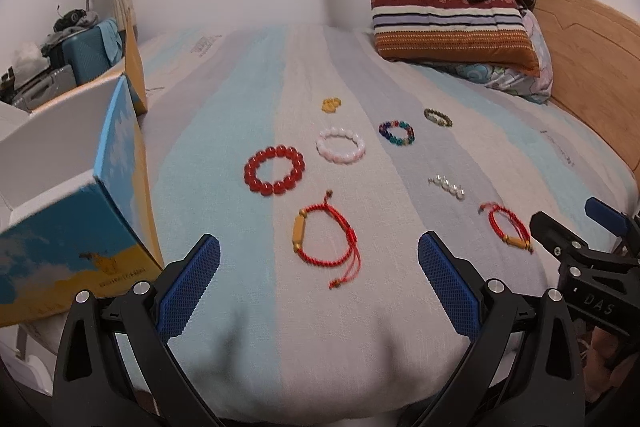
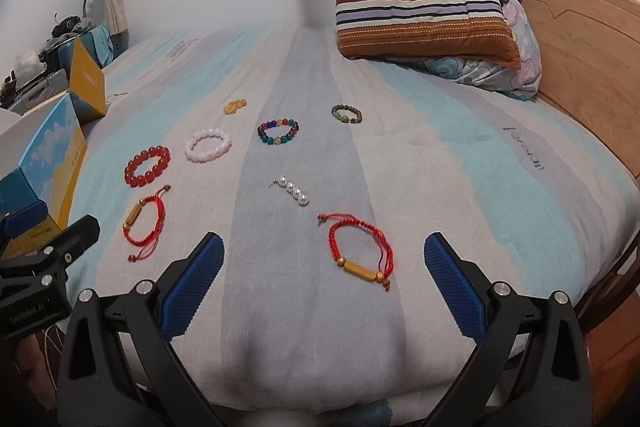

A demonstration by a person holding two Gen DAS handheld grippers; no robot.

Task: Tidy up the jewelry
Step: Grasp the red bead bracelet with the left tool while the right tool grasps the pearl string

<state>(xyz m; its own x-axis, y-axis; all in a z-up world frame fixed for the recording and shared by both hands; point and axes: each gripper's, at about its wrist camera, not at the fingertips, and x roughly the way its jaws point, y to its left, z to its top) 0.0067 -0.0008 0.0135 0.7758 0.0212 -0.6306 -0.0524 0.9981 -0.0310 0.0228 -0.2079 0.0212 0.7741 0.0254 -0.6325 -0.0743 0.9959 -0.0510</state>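
On the bed | both tools, left tool and right tool, released, empty | red cord bracelet: light, limp | pinch its stiff wooden bead.

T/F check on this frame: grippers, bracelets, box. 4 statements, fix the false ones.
1. Both grippers are open and empty. True: left gripper and right gripper hold nothing.
2. Two red cord bracelets lie on the bed. True: one left, the other right.
3. The red bead bracelet is inside the box. False: it lies on the bedsheet, beside the box.
4. The pearl strand is coiled in a ring. False: it lies in a straight line.
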